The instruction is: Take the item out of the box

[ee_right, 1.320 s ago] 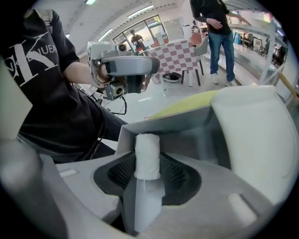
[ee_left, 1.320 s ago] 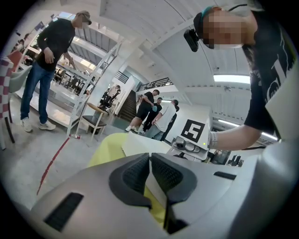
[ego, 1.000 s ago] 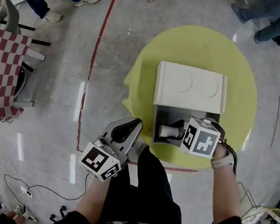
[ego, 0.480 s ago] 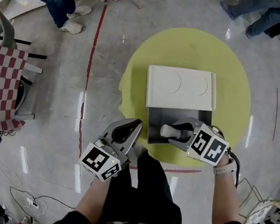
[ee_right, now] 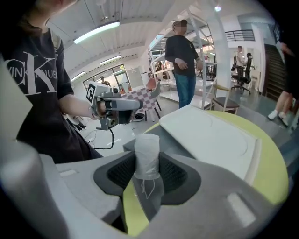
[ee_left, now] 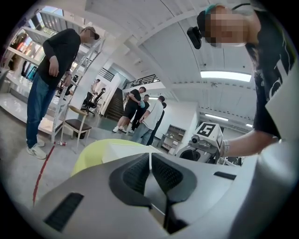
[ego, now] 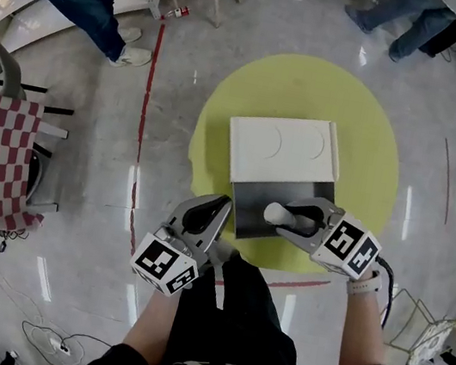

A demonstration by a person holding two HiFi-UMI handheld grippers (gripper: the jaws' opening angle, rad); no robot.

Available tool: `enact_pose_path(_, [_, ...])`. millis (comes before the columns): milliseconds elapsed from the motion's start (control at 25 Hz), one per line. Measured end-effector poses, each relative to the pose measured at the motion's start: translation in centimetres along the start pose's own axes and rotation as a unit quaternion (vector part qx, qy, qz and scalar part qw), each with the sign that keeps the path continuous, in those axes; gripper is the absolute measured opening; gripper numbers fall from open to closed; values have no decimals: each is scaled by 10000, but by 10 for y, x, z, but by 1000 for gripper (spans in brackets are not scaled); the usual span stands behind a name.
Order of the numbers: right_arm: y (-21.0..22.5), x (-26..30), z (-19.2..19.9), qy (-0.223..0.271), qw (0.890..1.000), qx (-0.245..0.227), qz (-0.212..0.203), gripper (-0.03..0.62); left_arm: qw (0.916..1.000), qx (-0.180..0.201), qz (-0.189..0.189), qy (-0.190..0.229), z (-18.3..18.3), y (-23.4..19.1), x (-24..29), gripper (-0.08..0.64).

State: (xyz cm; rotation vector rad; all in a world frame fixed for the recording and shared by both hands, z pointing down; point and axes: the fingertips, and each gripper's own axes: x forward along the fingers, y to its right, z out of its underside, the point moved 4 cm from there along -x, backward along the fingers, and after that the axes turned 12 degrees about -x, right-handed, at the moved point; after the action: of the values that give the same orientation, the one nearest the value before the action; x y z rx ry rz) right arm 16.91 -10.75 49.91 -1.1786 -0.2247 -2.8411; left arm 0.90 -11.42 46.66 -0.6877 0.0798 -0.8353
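The right gripper [ego: 290,216] has its 2 jaws clamped on the item [ee_right: 147,154], a small white cylinder with a soft-looking wrapped surface. It is gripped around its middle, so its top stands proud of the pads. In the head view the item sits over the open grey compartment of the box [ego: 245,211], close to the near wall. The white lid [ego: 282,147] lies folded back on the far side. No view shows whether the item's lower end has cleared the box floor. The step in hand looks like the lift-out, and it probably goes best as a straight vertical rise until the item is above the near wall. A sideways pull begun too early could knock the item against that wall or drag the light box across the yellow round surface [ego: 376,134]. A thin thread hangs under the item in the right gripper view and might snag on the rim, so a slow rise seems wise. The grip should be firm but not crushing, since the wrapping appears to give. The left gripper [ee_left: 150,170] hangs near the person's body with its jaws together on nothing, well apart from the box. It could press the box's left wall to steady it if the box lifts.
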Motion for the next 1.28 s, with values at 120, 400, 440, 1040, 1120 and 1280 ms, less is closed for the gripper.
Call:
enact_pose_path(120, [2, -8, -6, 271, 9990, 141, 313, 155, 10000, 52, 8, 17, -3, 0, 2, 21])
enact_pose_path(400, [0, -20, -16, 1001, 9891, 467, 969, 155, 9998, 173, 111, 14, -17, 8, 5, 21])
enact_pose_path(440, [0, -22, -18, 1088, 9875, 493, 1028, 155, 9997, 198, 123, 20, -19, 9, 5, 21])
enact_pose_path(1040, [-1, -60, -43, 1818, 9585, 364, 2165, 155, 9982, 509, 329, 49, -43, 20, 15, 20])
enact_pose_path(1120, [0, -65, -45, 1845, 9545, 352, 2315, 155, 9979, 552, 337, 71, -47, 22, 17, 20])
enact_pose_path(1280, [0, -74, -51, 1944, 9456, 343, 2586, 155, 9973, 649, 330, 117, -54, 25, 18, 21])
